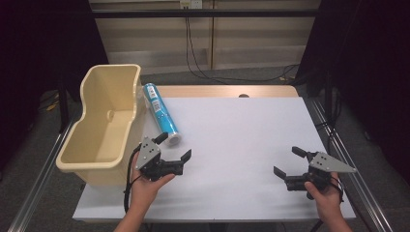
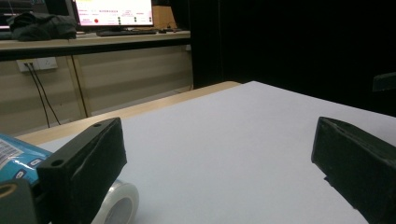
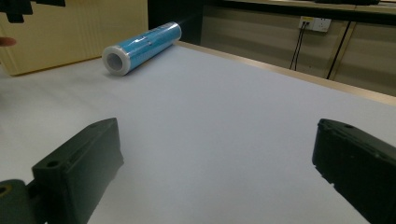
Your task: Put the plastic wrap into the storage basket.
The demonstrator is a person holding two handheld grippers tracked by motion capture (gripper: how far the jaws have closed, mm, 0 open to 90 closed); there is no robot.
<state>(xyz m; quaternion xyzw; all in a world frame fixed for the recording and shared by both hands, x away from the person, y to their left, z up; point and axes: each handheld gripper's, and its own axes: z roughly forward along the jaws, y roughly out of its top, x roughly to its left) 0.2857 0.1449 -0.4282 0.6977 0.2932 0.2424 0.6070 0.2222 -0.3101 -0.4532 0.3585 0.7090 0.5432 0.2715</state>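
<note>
A blue roll with white ends (image 1: 161, 114) lies on the white table (image 1: 237, 145), slanted beside a cream plastic tub (image 1: 104, 125). My left gripper (image 1: 173, 146) is open just below the roll's near end, one jaw almost at it, nothing held. In the left gripper view the roll's white end (image 2: 119, 205) sits low beside the left jaw. My right gripper (image 1: 289, 161) is open over bare table at the right. In the right gripper view the roll (image 3: 140, 47) lies far off, with the tub (image 3: 70, 32) behind it.
The tub hangs partly over the table's left edge. A wooden strip (image 1: 227, 91) runs along the far edge, with cables (image 1: 198, 53) and a wall behind. Metal rails (image 1: 348, 159) flank the table. A desk with a monitor (image 2: 114, 11) stands beyond.
</note>
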